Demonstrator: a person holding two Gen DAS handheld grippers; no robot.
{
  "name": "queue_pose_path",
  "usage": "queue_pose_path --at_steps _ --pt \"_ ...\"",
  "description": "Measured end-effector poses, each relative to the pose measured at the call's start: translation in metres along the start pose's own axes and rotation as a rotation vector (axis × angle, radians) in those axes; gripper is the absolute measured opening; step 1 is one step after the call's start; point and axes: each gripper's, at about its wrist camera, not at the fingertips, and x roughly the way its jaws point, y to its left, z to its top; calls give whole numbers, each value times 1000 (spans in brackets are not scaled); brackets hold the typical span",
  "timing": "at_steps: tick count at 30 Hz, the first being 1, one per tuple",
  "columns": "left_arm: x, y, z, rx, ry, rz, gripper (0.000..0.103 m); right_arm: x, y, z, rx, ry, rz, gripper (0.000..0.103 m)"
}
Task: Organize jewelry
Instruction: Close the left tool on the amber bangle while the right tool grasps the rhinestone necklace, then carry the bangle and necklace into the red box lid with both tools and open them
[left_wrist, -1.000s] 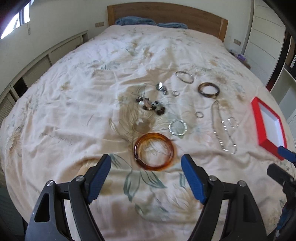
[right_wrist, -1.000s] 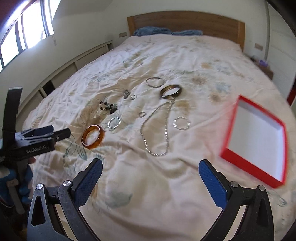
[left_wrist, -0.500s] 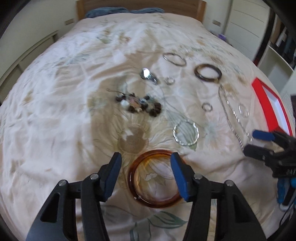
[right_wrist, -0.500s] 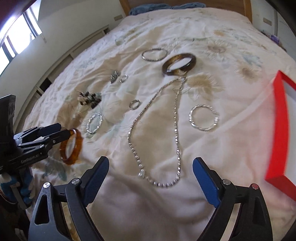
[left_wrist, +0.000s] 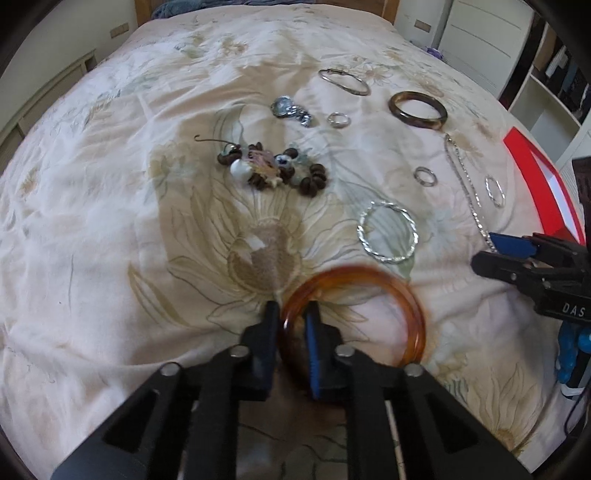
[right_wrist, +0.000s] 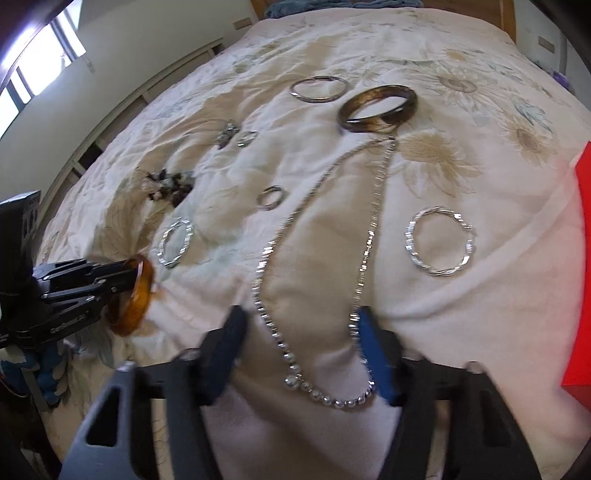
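Note:
My left gripper (left_wrist: 291, 332) is shut on the rim of an amber bangle (left_wrist: 391, 295), lifted slightly off the bedspread; the bangle also shows in the right wrist view (right_wrist: 138, 295). My right gripper (right_wrist: 301, 343) is open, its jaws straddling the lower loop of a silver bead necklace (right_wrist: 321, 243) pressed into the bedding. A red box (left_wrist: 539, 192) with a white inside lies at the right, also in the right wrist view (right_wrist: 581, 258).
On the floral bedspread (left_wrist: 110, 221) lie a twisted silver hoop (left_wrist: 388, 232), a second hoop (right_wrist: 439, 240), a bead cluster (left_wrist: 273, 168), small rings (left_wrist: 424, 176), a brown bangle (left_wrist: 417, 110), a thin silver bangle (left_wrist: 343, 81) and a metal charm (left_wrist: 290, 109).
My left gripper has closed on the amber bangle's rim and raised it. My right gripper has moved down to the necklace's lower loop, its jaws narrower than before.

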Motion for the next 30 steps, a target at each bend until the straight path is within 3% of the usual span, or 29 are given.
queue_pose_path --at_steps 3,8,19,30 --pt "-5 -5 -1 3 -7 24 10 -3 6 -2 -10 4 28 24" --pt "-14 -13 -6 -18 -2 42 9 -15 6 -6 7 8 66 8" --pt "-51 -47 -20 -32 -43 113 9 -60 21 -38 -23 -14 79 8" --pt "-107 -92 -23 10 -148 116 9 -136 24 -55 -1 -139 39 8"
